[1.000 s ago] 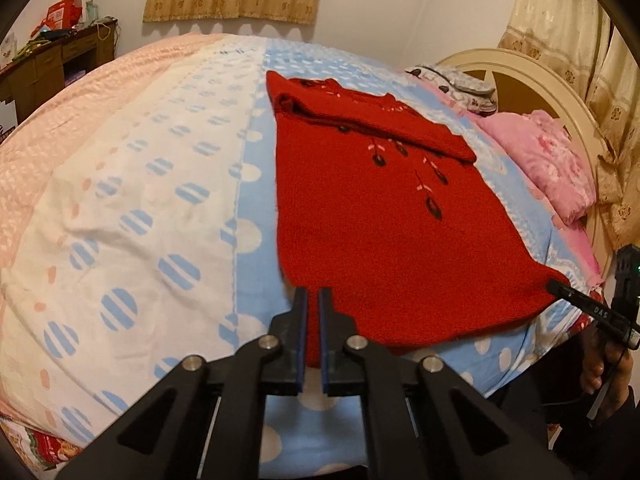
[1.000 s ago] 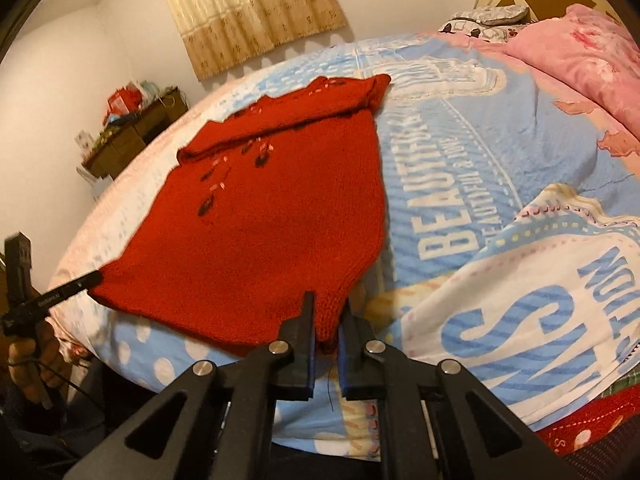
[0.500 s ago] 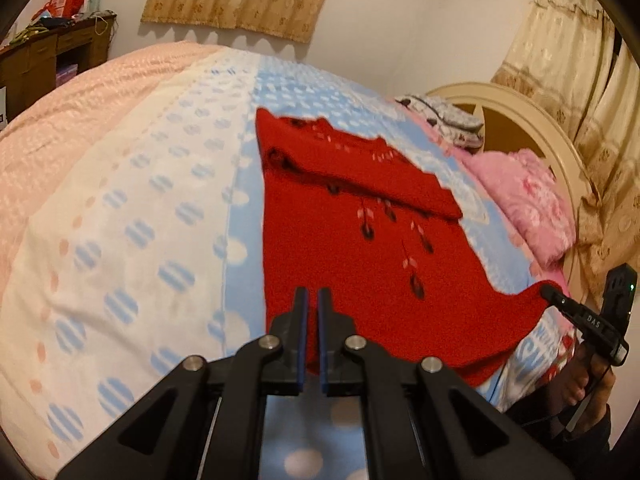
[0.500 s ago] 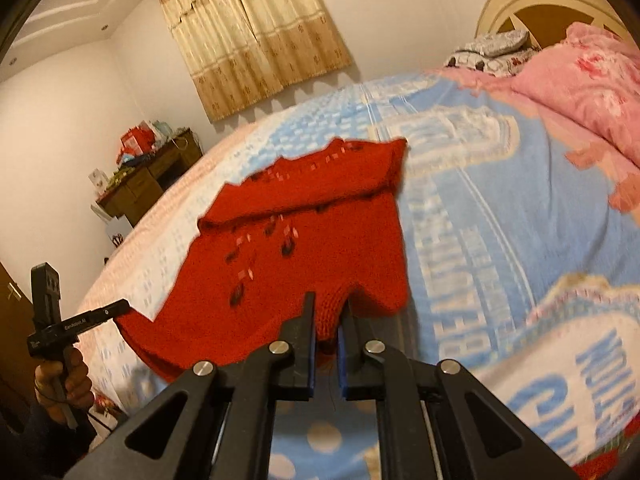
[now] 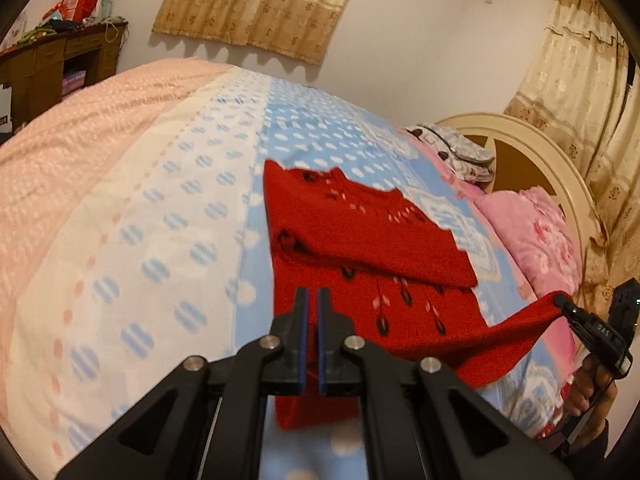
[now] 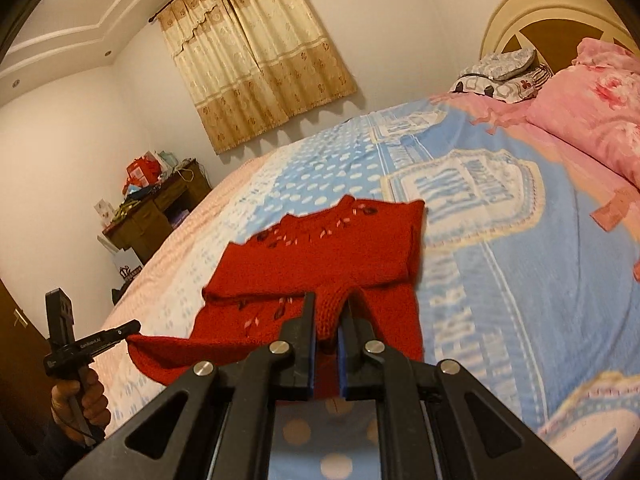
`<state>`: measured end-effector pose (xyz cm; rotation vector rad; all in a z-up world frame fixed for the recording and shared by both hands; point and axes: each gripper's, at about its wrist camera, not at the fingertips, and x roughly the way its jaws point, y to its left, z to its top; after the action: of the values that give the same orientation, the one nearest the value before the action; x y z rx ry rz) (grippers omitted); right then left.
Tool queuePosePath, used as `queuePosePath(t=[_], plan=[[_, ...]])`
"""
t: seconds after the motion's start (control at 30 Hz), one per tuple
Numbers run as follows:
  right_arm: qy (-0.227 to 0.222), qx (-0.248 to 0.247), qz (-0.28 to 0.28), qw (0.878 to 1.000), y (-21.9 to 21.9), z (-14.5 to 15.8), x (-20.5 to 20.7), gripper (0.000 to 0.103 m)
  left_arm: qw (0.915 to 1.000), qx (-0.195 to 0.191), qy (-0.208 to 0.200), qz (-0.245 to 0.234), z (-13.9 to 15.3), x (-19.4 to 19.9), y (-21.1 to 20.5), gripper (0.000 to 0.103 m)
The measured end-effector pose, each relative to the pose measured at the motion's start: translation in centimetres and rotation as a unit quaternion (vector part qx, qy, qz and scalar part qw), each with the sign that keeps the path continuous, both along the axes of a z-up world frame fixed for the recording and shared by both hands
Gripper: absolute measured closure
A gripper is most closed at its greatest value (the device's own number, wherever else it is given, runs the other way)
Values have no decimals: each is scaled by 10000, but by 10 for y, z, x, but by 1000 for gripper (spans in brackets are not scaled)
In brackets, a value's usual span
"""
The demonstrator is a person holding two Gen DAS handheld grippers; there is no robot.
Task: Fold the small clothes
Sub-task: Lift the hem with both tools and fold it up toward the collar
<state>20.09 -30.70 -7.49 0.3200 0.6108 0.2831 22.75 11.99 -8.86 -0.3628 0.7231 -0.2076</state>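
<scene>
Both bottom corners of the red knitted sweater (image 5: 372, 248) were up off the bed (image 5: 132, 216): the left gripper (image 5: 312, 300) had its fingers clamped on one hem corner, the right gripper (image 6: 328, 312) pinched the other, a bulge of knit showing between its fingers. The hem hung in a sagging line between them while the upper half lay flat on the blue spotted cover, sleeves already folded across the chest. So by my reckoning the sleeve fold was done and the bottom-to-top fold was midway; the hem had yet to be carried over to the collar and laid down. Nothing lay in that path. Pink pillows (image 6: 592, 116) sat well apart by the headboard (image 5: 532, 160), a cluttered desk (image 6: 156, 216) stood by the far wall.
</scene>
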Motion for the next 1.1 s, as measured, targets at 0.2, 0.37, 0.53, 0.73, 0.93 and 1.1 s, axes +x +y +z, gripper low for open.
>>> queuePosePath(t=[0.2,0.37,0.53,0.73,0.93,1.1], plan=[[-108,-109,15,9999,4,19,40,96,9997,84,-212,-50,18,40,-1,103],[6,-141,-8,9999,8,19,72,96,9973,660,-81,-301,8,53,-16,102],[173,-206,12,9996,8,3,79,96,9884,1256,311,-801,-27,42,-35,45],[264,-265,21,9993,5,-8,74,96,9875,1142,465,-986,-41,33,-41,41],[287,-207,43,9994,5,-12,70,96,9853,1123,832,-985,-66,49,-48,69],[316,-264,58,9991,5,-14,68,96,9858,1241,511,-1013,-54,39,-52,96]])
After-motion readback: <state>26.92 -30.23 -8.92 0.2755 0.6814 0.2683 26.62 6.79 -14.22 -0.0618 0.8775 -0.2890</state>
